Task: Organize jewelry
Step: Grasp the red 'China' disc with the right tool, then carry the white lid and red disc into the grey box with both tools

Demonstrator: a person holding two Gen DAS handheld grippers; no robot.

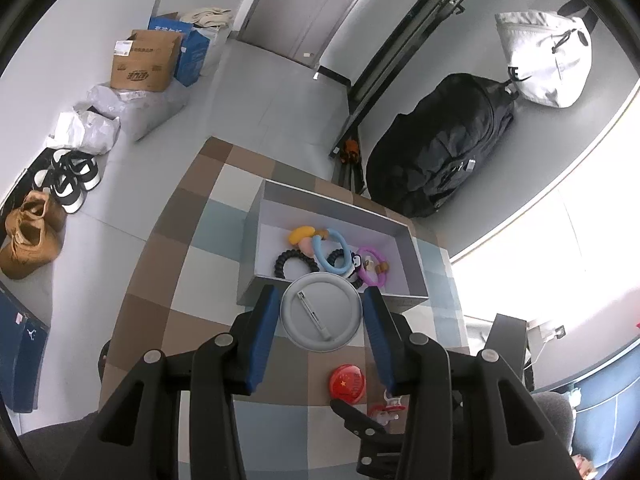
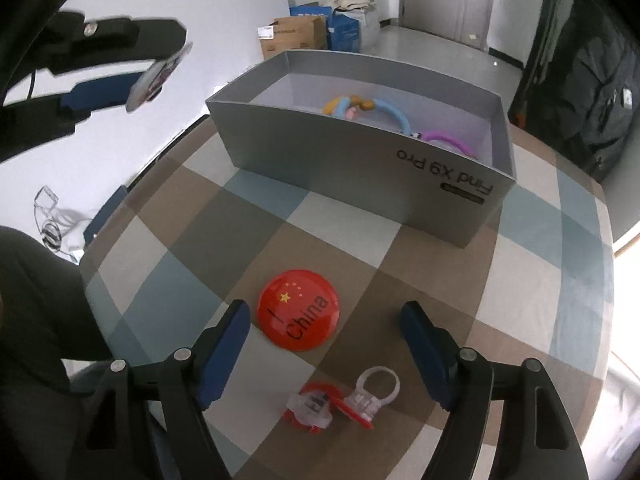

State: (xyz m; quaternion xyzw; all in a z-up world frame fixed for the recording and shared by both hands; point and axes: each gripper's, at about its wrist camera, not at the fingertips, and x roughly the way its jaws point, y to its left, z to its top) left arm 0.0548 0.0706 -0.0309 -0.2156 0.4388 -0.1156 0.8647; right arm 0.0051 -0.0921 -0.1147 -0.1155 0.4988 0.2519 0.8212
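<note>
My left gripper (image 1: 322,310) is shut on a round pin badge (image 1: 321,311), its grey back with the pin facing the camera, held in the air just short of the grey box (image 1: 412,254). The right wrist view shows that gripper and the badge (image 2: 158,76) at upper left, above table level. The box (image 2: 360,168) holds several rings and bracelets: black beads (image 1: 294,261), a blue ring (image 1: 330,252), a purple ring (image 1: 372,266). My right gripper (image 2: 326,320) is open low over the table, around a red "China" badge (image 2: 300,314). Two clear plastic rings (image 2: 340,404) lie between its fingers.
The round table has a checked cloth (image 2: 208,216). On the floor to the left are shoes (image 1: 40,216), bags and cardboard boxes (image 1: 144,62). A black bag (image 1: 440,144) and a white bag (image 1: 548,56) lie on the floor behind the table.
</note>
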